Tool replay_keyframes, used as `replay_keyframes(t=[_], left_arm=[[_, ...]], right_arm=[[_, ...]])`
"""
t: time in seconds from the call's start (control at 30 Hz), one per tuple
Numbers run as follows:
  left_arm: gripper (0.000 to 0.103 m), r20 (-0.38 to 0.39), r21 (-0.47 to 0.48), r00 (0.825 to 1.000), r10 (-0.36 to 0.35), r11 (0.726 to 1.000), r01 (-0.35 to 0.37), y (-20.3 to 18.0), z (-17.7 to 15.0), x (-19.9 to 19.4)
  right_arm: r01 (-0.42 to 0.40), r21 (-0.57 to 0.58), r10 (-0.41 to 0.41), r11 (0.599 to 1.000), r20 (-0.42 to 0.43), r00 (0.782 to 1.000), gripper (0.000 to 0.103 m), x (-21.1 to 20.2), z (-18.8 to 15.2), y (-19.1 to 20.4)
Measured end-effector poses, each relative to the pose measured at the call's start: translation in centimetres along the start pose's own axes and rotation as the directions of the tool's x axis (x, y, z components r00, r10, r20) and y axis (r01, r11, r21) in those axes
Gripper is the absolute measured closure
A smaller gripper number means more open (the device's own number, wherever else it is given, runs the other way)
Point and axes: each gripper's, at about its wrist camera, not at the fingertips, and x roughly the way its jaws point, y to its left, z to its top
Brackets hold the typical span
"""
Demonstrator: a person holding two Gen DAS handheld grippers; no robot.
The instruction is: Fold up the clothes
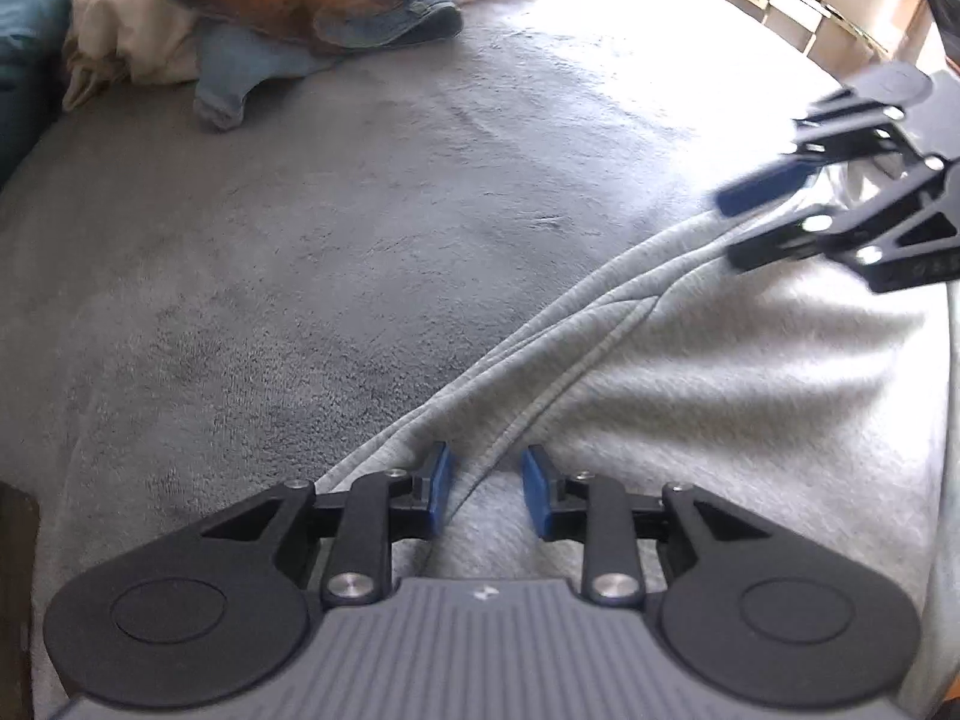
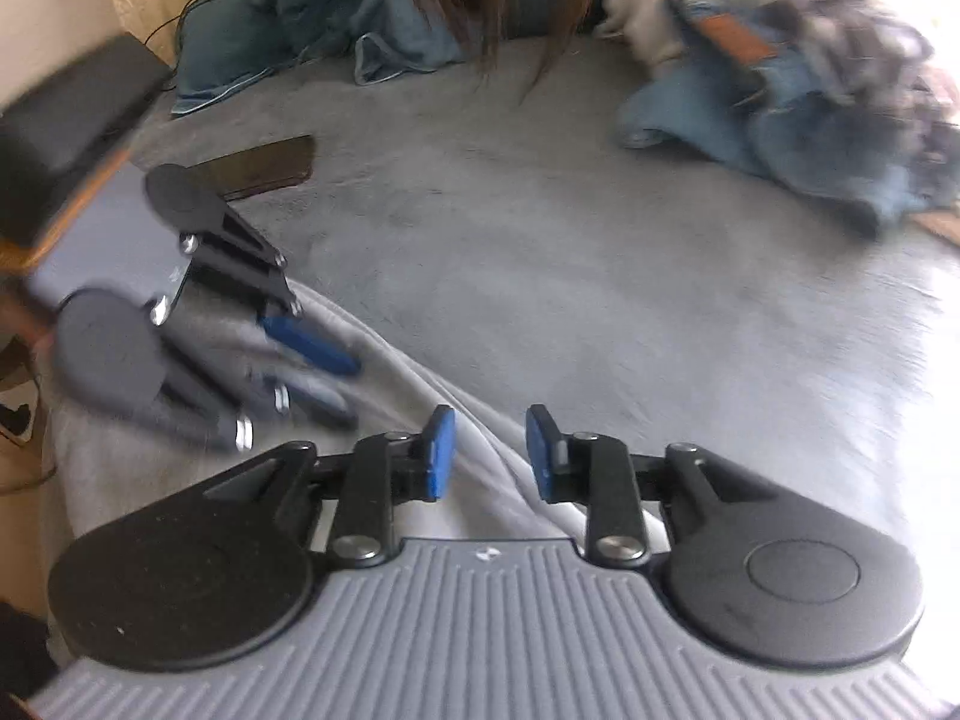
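- Fabric: a light grey fleece garment (image 1: 690,372) lies on the grey plush bed cover (image 1: 300,252), filling the lower right of the left wrist view, its seamed edge running diagonally up toward the right edge.
- The left gripper (image 1: 485,489) hovers over that edge at the bottom centre, jaws narrowly parted with a fold ridge between the blue pads but not pinched.
- The right gripper (image 2: 491,450) stands over the same edge, jaws likewise narrowly apart and holding nothing; both seem placed to lay the hem flat.
- A heap of blue denim and other unfolded clothes (image 2: 810,108) waits at the upper right of the right wrist view, well apart.
- No container shows; a dark phone (image 2: 264,165) lies upper left.
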Motion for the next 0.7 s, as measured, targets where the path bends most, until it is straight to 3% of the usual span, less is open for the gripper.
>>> replay_keyframes(t=[0.1,0.2,0.33,0.5,0.57,0.6,0.7], left_arm=[[0.073,-0.012,0.020,1.000,0.005,1.000,-0.005,-0.3,0.2,0.0],[0.073,-0.017,0.038,1.000,0.019,0.999,-0.019,-0.6,0.2,0.2],[0.073,-0.022,0.050,0.999,0.034,0.998,-0.033,-0.8,0.4,0.6],[0.073,-0.019,0.058,0.999,0.044,0.997,-0.043,-0.8,0.4,0.8],[0.073,-0.016,0.056,0.999,0.045,0.997,-0.044,-0.7,0.4,0.8],[0.073,-0.014,0.055,0.999,0.047,0.997,-0.046,-0.7,0.4,0.8],[0.073,-0.009,0.055,0.998,0.054,0.997,-0.054,-0.8,0.4,0.7]], right_arm=[[0.043,-0.008,-0.043,0.999,-0.061,0.997,0.076,-2.2,-2.3,-2.8],[0.034,-0.041,-0.038,0.999,-0.120,0.992,0.076,-2.8,-3.5,-5.7],[-0.090,-0.150,0.063,0.985,-0.176,0.982,0.076,-1.5,-2.9,-6.9],[-0.198,-0.266,0.113,0.943,-0.306,0.945,0.077,1.6,-2.5,-6.3],[-0.198,-0.278,0.108,0.940,-0.308,0.945,0.085,1.6,-2.4,-6.1],[-0.195,-0.281,0.106,0.940,-0.304,0.947,0.098,1.5,-2.2,-6.0],[-0.144,-0.293,0.067,0.945,-0.258,0.964,0.099,0.2,-1.9,-5.6]])
